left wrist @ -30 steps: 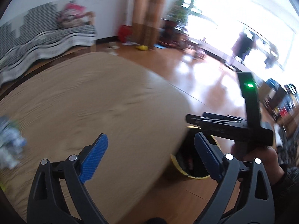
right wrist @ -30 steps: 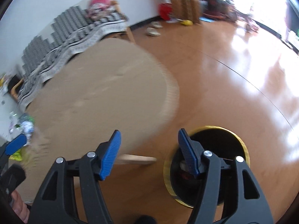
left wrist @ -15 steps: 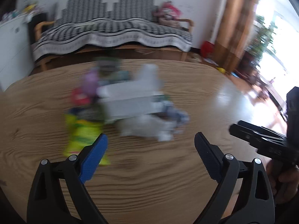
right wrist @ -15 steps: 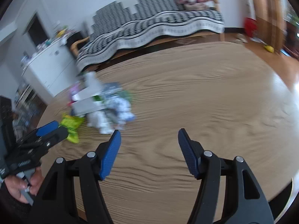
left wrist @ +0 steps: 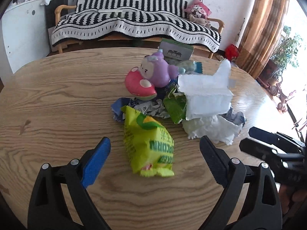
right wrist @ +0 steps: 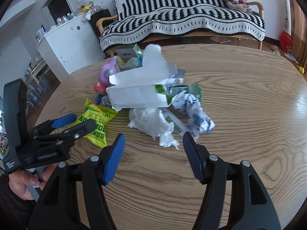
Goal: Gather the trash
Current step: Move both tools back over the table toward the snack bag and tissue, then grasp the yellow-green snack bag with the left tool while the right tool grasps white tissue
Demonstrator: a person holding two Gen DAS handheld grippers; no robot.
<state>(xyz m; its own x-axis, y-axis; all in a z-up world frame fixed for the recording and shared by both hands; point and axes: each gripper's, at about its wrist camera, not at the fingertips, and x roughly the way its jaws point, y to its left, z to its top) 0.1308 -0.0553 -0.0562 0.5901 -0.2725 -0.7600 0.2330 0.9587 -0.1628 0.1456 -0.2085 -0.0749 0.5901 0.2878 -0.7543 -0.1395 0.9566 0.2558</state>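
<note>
Both grippers' fingers (left wrist: pixel 96 163) apart, empty.

On the yellow-green snack bag (left wrist: pixel 148 145) we read, upside down in the left wrist view, green capitals ending in "CORN", with a second line we cannot make out. In the right wrist view the same bag (right wrist: pixel 96 119) shows "BAK" at its near edge and some Chinese characters. The raised lettering on the left gripper (right wrist: pixel 73 121) body is too blurred for us to read.

Black tools, blue pads

Each tool (left wrist: pixel 154 153) was black plastic with silver rivets and ribbed blue pads (right wrist: pixel 113 159); a dark sleeve (right wrist: pixel 11 207) covered the left wrist.
</note>
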